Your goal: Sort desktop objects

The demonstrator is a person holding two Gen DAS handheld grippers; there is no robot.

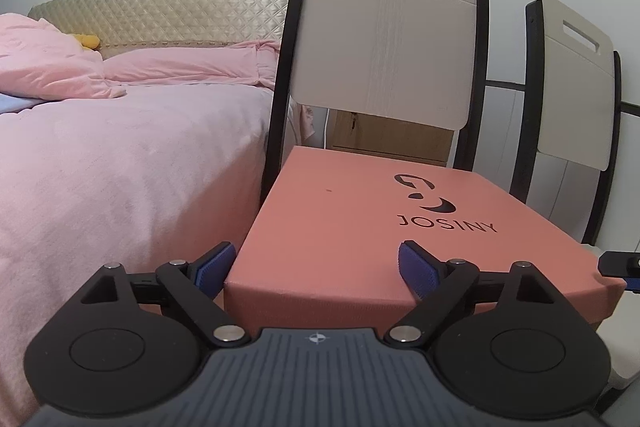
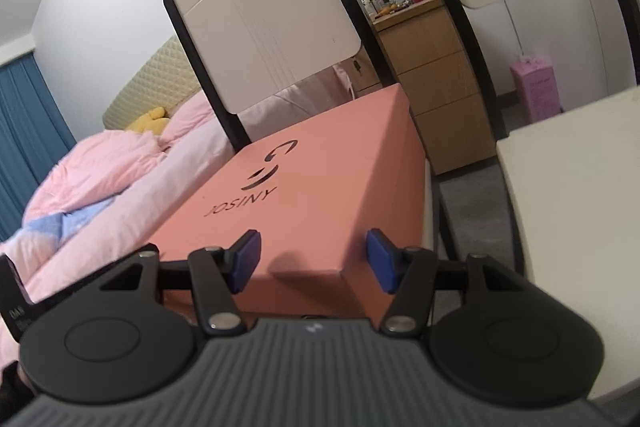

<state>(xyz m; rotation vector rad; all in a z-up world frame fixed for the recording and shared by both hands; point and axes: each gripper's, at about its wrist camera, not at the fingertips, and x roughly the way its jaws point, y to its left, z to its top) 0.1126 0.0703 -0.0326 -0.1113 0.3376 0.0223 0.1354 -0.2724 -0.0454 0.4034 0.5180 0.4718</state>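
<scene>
Salmon-pink box [image 1: 340, 227] marked JOSINY, lid on, resting flat on seat of near chair [image 1: 384, 39], directly beside pink-covered bed [image 1: 120, 167]. Left gripper [image 1: 314, 269] at box's near-left corner, jaws spread wide; left blue pad [image 1: 212, 267] off the box's left side, right blue pad [image 1: 416, 271] over the lid near the front edge; contact with box not determinable. Right gripper [image 2: 314, 261] at box's near-right corner, jaws likewise spread, nothing pinched; both blue pads [image 2: 246, 255] seen against the lid and the right side face, contact not determinable. Tip of right gripper visible at right edge of left wrist view, level with box's right corner. Second chair [image 1: 572, 75] of same cream-and-black pattern to the right of the first. Quilted headboard [image 1: 160, 11] behind bed, yellow soft toy [image 1: 88, 41] against it. Wooden drawer cabinet [image 2: 436, 83] behind chairs, small clutter on top, too small to identify. Pink carton [image 2: 538, 87] on floor near cabinet. Cream surface [image 2: 576, 227] at right of right wrist view. Blue curtain [image 2: 28, 131] at far left.
</scene>
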